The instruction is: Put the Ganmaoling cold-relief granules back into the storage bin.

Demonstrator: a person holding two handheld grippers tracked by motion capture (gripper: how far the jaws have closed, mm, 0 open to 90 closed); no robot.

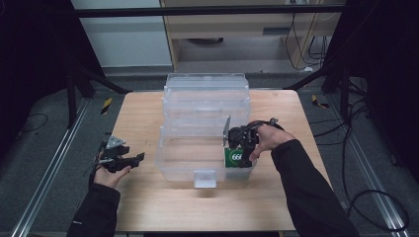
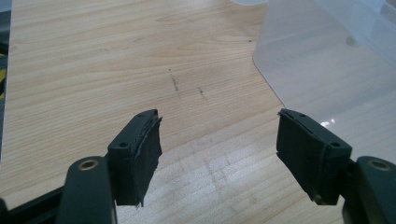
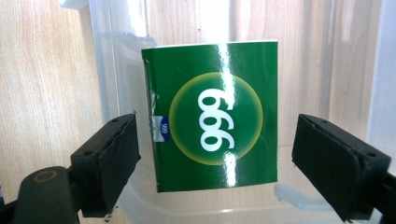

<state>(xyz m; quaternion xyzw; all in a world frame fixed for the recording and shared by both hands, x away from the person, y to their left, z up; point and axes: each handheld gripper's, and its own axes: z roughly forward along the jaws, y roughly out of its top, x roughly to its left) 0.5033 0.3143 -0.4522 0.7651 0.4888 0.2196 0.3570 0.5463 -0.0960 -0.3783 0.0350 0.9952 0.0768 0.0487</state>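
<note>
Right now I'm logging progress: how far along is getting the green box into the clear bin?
Done: the clear bin stands open, and the green box is inside at its right near corner. In hand: the right gripper hangs over the box, jaws open either side, not touching it. The left gripper waits open over bare table. Left: withdrawing the gripper, probably closing the lid.

The surface (image 1: 148,207) is light wood. A big clear box (image 1: 170,165) sits on it in the middle, with its lid (image 1: 206,86) open at the back.
</note>
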